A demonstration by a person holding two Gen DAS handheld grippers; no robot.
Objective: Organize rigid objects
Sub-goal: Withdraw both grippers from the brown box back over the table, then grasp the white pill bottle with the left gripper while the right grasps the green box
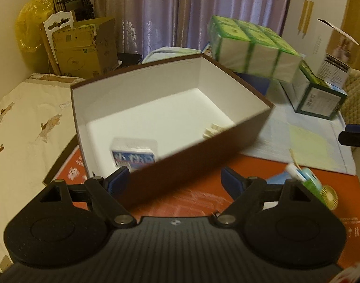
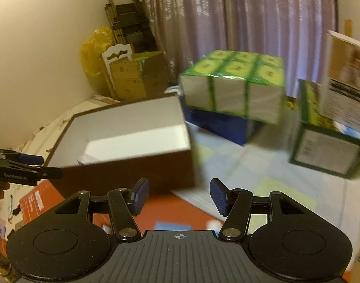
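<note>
While we hover both tongs w/ jaws apart, L gripper (image 1: 174, 178) and R gripper (image 2: 179, 196) grasp nothing above the brown box (image 1: 203, 151) holding a card pack (image 1: 133, 153).

Left gripper (image 1: 174, 179): jaws spread wide, nothing between the blue pads, tilted downward.
Right gripper (image 2: 179, 197): jaws partly apart, empty, tilted downward.

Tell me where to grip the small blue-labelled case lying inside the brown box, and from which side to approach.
Grip the blue-labelled case across its two long edges, coming down from above. It lies flat on the floor of the brown box, close to the near wall, so a sideways approach is likely blocked.
</note>
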